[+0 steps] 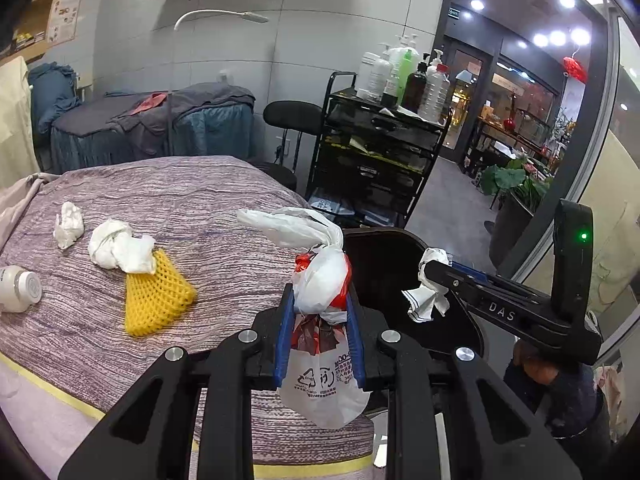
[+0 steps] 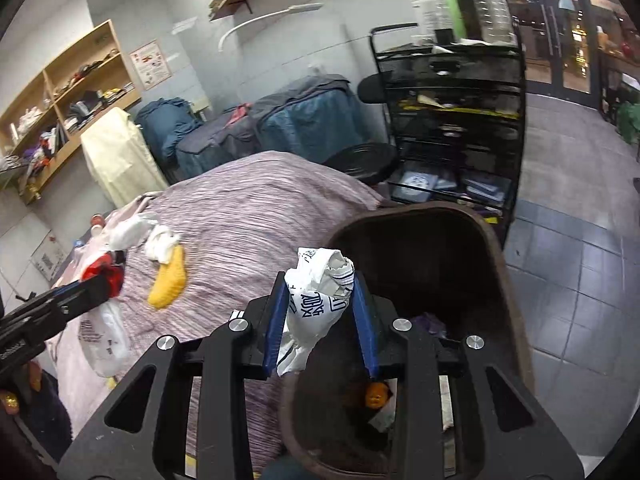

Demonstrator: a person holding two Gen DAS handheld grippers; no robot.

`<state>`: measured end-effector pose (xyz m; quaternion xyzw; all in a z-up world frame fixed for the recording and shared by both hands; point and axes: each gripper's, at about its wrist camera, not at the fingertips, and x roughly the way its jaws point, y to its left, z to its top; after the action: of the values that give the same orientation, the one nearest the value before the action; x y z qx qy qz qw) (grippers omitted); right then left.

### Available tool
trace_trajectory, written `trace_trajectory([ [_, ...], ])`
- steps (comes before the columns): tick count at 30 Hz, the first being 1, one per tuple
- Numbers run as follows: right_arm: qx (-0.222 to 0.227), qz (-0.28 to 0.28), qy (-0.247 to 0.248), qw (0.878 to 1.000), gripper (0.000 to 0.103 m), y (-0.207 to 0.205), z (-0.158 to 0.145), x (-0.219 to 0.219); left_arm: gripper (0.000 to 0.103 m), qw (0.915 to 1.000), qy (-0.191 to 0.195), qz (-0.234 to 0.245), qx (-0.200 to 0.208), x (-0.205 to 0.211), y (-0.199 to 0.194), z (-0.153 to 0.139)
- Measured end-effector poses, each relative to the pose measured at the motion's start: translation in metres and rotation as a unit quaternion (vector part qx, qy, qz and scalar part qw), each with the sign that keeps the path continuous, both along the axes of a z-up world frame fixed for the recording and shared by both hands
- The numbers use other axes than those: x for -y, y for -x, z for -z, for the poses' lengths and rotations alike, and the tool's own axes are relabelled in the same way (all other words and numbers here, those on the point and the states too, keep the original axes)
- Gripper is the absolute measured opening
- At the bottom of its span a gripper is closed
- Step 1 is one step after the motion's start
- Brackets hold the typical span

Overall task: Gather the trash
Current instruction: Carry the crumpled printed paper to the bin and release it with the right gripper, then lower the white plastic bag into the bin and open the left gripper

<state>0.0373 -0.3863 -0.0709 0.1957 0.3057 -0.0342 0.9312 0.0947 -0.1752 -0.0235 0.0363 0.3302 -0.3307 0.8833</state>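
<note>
Blue-padded fingers [image 1: 283, 340] of the left gripper [image 1: 320, 316] are clamping a knotted white plastic bag [image 1: 320, 276] with red print; the bag's body is hanging below the pads, its tied ears sticking up above them. It is hovering over the edge of a bed with a striped purple cover [image 1: 200, 200], just beside the dark trash bin [image 1: 380, 256].

Right gripper [image 2: 320, 292] is pinching a crumpled white wrapper [image 2: 316, 304] with dark lettering, holding it above the bin's [image 2: 508, 280] near rim. Inside the bin, something small and orange [image 2: 376, 394] is lying on the bottom, probably a food scrap; the view is too dim to say.

Lying on the cover: a yellow foam net [image 1: 154, 300], a wadded white tissue [image 1: 120, 246] touching its upper edge, a smaller tissue wad [image 1: 69, 220] to the left, and a white bottle [image 1: 18, 288] on its side near the frame edge.

Behind the bed, a black cart [image 1: 380, 140] is carrying several bottles on top.
</note>
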Motion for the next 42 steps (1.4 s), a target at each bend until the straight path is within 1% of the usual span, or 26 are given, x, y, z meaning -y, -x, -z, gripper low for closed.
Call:
trace_trajectory([
  [4,-0.021,0.036,0.017,0.999,0.033,0.003,0.016,0.020,0.024,0.9999,-0.004,0.016,-0.003,0.015,0.002,0.004],
  [7,-0.037,0.052,0.018,0.998,0.033,0.003,0.030,0.031,0.024,0.9996,-0.008,0.027,-0.007,0.025,0.005,0.008],
  [9,-0.048,0.060,0.024,0.997,0.033,0.002,0.039,0.036,0.024,0.9994,-0.011,0.032,-0.008,0.031,0.006,0.009],
  [13,-0.064,0.066,0.014,0.996,0.034,-0.001,0.055,0.042,0.024,0.9988,-0.018,0.044,-0.010,0.042,0.010,0.013],
  [15,-0.067,0.071,0.012,0.995,0.042,0.000,0.059,0.043,0.024,0.9985,-0.021,0.049,-0.010,0.047,0.011,0.015],
  [17,-0.065,0.080,0.004,0.995,0.060,0.000,0.062,0.045,0.024,0.9982,-0.026,0.052,-0.012,0.051,0.012,0.017],
  [18,-0.065,0.087,0.001,0.994,0.063,0.002,0.063,0.048,0.024,0.9981,-0.028,0.053,-0.014,0.053,0.011,0.018],
  [21,-0.064,0.097,0.005,0.993,0.065,0.005,0.062,0.050,0.024,0.9976,-0.033,0.058,-0.018,0.057,0.011,0.022],
  [23,-0.060,0.105,0.001,0.993,0.069,0.009,0.060,0.054,0.024,0.9973,-0.036,0.061,-0.021,0.060,0.010,0.025],
  [27,-0.049,0.120,0.001,0.992,0.070,0.020,0.052,0.061,0.024,0.9964,-0.040,0.070,-0.027,0.069,0.007,0.027],
  [31,-0.037,0.136,0.004,0.990,0.075,0.031,0.043,0.068,0.024,0.9946,-0.046,0.087,-0.032,0.084,0.005,0.028],
  [38,-0.026,0.163,0.002,0.986,0.076,0.044,0.034,0.082,0.024,0.9905,-0.062,0.112,-0.049,0.109,0.002,0.041],
  [42,-0.025,0.175,-0.001,0.984,0.076,0.051,0.033,0.088,0.024,0.9891,-0.075,0.117,-0.050,0.121,0.001,0.047],
])
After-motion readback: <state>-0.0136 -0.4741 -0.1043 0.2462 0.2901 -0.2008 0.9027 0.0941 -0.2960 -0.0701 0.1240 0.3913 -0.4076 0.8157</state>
